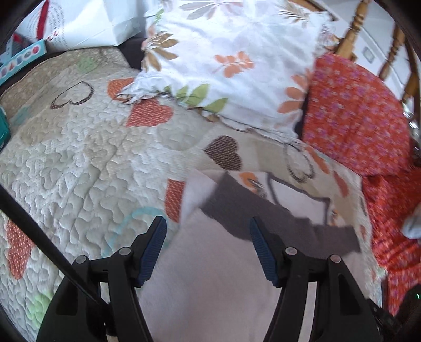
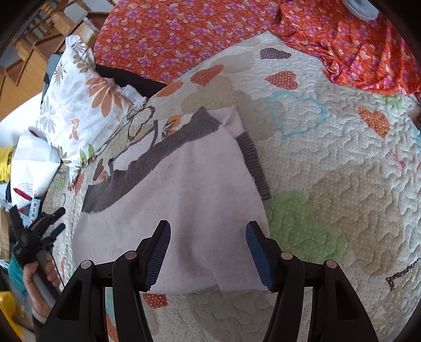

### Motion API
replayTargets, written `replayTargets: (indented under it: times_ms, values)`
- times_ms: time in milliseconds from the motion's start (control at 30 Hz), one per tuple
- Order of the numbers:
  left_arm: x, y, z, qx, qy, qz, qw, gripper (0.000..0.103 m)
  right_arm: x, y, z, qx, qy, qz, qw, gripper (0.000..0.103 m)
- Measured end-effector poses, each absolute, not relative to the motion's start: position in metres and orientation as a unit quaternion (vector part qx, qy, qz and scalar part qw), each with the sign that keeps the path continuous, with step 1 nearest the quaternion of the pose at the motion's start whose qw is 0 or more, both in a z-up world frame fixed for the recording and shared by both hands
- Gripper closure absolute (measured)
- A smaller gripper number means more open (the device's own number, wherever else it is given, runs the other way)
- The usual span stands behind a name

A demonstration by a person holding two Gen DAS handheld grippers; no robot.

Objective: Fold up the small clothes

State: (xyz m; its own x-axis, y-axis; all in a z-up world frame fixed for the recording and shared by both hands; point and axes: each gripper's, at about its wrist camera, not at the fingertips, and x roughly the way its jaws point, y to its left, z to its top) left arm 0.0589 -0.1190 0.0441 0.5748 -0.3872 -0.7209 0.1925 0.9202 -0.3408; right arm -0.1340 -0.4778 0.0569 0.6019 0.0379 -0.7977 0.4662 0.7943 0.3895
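Observation:
A small pale pink garment (image 2: pixel 184 194) with grey ribbed trim (image 2: pixel 252 163) lies folded on the heart-patterned quilt (image 2: pixel 342 163). It also shows in the left wrist view (image 1: pixel 210 263), with its grey band (image 1: pixel 263 210) across the far edge. My left gripper (image 1: pixel 208 231) is open and empty, above the garment's edge. It also shows in the right wrist view (image 2: pixel 56 221), at the left, held in a hand. My right gripper (image 2: pixel 208 236) is open and empty, over the garment's near part.
A floral white pillow (image 1: pixel 231 60) lies at the far side of the quilt (image 1: pixel 79 157). An orange flowered cloth (image 2: pixel 184 31) covers the far end of the bed, also visible in the left view (image 1: pixel 352 110). A wooden chair (image 1: pixel 357 29) stands behind. White bags (image 1: pixel 86 23) sit far left.

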Motion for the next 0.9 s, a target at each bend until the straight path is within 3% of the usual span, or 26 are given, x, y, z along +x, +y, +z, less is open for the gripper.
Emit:
replayTargets:
  times_ms: [267,500,800,900]
  values:
    - [0.032,-0.157,0.034,-0.043,0.450,-0.255,0.855,0.038,-0.128,-0.463,0.058,0.278,0.435,-0.106,0.850,0.038]
    - [0.065,-0.182,-0.002,0.007,0.483,-0.229,0.845,0.038,-0.119,-0.449,0.058,0.276,0.440,-0.068,0.852,0.038]
    - [0.131,-0.139,0.012,-0.056,0.466,-0.098,0.877,0.038,-0.093,-0.438,0.049,0.233,0.461,-0.060,0.854,0.038]
    - [0.120,-0.119,0.025,-0.074,0.457,-0.092,0.882,0.038,-0.101,-0.442,0.090,0.172,0.390,-0.108,0.898,0.038]
